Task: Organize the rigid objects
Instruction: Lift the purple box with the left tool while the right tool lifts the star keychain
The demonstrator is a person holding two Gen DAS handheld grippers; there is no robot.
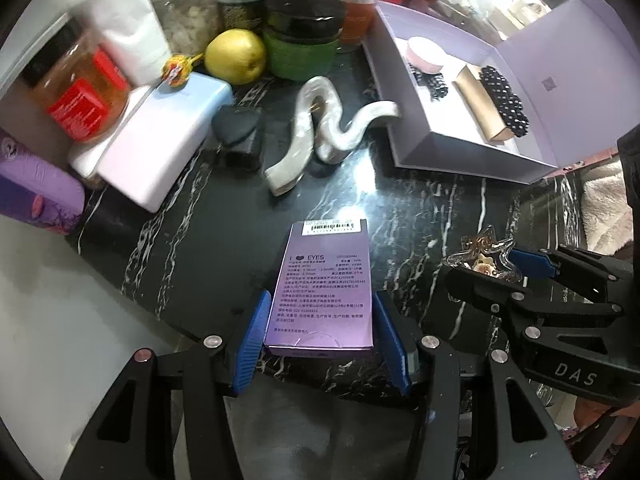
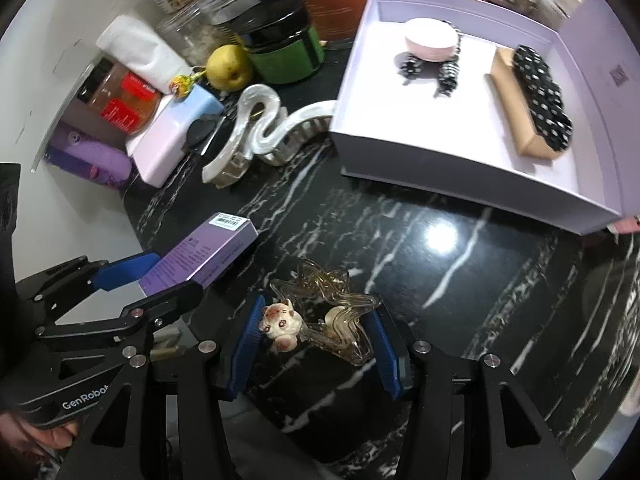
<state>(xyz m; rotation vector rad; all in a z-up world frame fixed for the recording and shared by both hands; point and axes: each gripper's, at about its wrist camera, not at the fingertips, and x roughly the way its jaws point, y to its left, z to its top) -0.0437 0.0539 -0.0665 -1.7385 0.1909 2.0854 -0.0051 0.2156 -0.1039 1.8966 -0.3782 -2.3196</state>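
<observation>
We hold the left gripper (image 1: 320, 340) with its blue fingers (image 1: 252, 344) pressed on both long sides of a purple carton (image 1: 326, 284), which is lifted above the black marbled worktop (image 1: 420, 200) near its front-left edge. In the right wrist view the same carton (image 2: 200, 256) sits tilted between the left gripper's fingers (image 2: 124, 270).

Our right gripper (image 2: 314, 338) has its fingers (image 2: 246, 340) set narrow around a clear star-shaped hair clip (image 2: 340, 312) with a small cream animal charm (image 2: 282, 322); both pads touch it. From the left wrist view that clip (image 1: 484, 256) shows at the tip of the right gripper (image 1: 516, 270), over the worktop's front-right part.

Toward the back right of the worktop stands an open lilac box (image 2: 440, 160). Inside it lie a pink round case (image 2: 432, 38), a dark beaded clip (image 2: 448, 70) just in front of the case, and a tan card with a black studded band (image 2: 540, 100) along the right side.

Just left of the box, a white wavy claw clip (image 2: 260, 128) rests on the worktop, one end touching the box wall. Behind it stand a yellow pear (image 2: 230, 68) and a green jar with a black lid (image 2: 284, 44), with other jars along the back edge. A pale blue-and-pink block (image 1: 160, 136) lies at the back left.
</observation>
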